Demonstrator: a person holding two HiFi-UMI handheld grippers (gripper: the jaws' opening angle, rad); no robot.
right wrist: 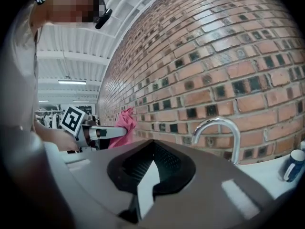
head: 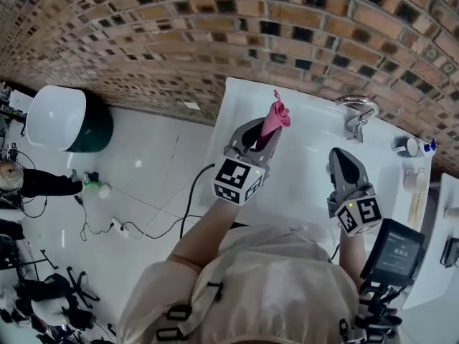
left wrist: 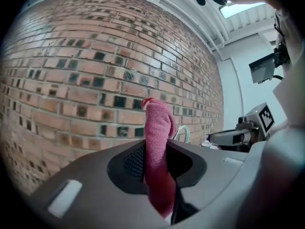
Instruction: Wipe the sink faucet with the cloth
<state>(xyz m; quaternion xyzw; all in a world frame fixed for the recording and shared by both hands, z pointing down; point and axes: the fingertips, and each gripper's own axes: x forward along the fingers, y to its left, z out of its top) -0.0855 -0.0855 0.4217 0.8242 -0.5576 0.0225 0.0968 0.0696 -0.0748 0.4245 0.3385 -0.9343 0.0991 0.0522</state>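
One cloth (left wrist: 158, 128), lower end buried in my left claw (head: 264, 133), clamped left of the one faucet (head: 356, 115); right claw (head: 343, 158) closed, empty.

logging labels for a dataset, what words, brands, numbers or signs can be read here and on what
No readable text in any view.
Left cube, right cube: black-and-white square patterns only, no letters.
Screen: too blurred to read.
Bottle: any print too small to read.
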